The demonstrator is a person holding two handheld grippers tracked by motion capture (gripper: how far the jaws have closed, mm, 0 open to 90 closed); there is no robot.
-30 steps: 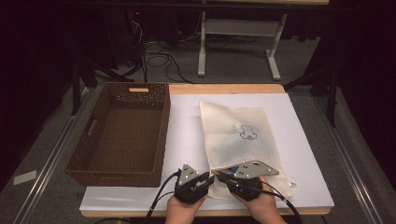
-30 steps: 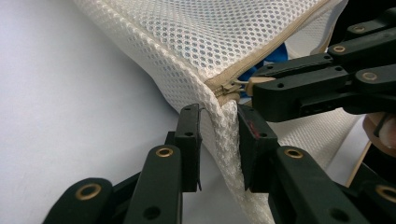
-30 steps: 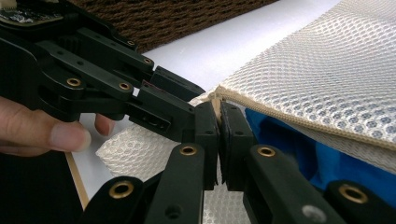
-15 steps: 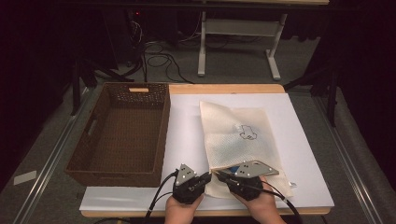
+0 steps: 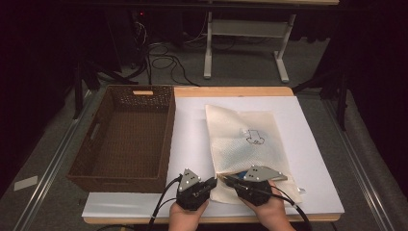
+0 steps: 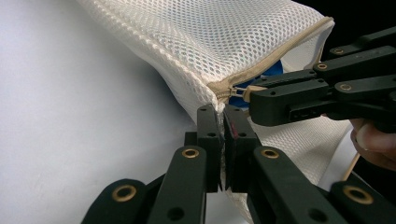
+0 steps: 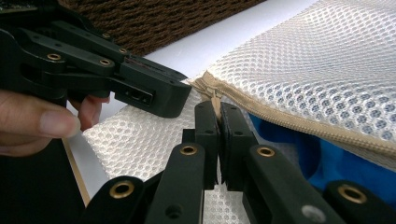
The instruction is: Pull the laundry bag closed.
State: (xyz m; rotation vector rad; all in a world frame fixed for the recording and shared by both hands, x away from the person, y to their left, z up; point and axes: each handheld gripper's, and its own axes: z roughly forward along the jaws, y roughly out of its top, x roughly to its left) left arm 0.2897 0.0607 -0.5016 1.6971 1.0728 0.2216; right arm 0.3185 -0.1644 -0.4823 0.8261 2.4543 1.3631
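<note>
Since a second ago, we see the left gripper's (image 5: 208, 185) jaws have been closing and now pinch the near-left corner of the mesh bag (image 5: 248, 144); both hands sit where they were, and the bag has not shifted.

Counter (image 5: 192, 139): white sheet over a wooden top. We note the brown wicker basket (image 5: 120, 139) on its left half, long side running near to far, just beside the bag but apart from it.

Mesh bag: cream, flat on the right half of the counter, a small dark print near its middle. Its near end lies under both grippers. We see something blue (image 7: 327, 158) inside, through the part-open zip edge (image 7: 299, 123).

Left gripper, seen in its own view (image 6: 223, 116): fingers shut on the mesh just below the zip's end.

Right gripper (image 5: 230, 181): fingers shut on the zipper pull (image 7: 216, 100) at that same corner, tips just beside the left gripper's.
</note>
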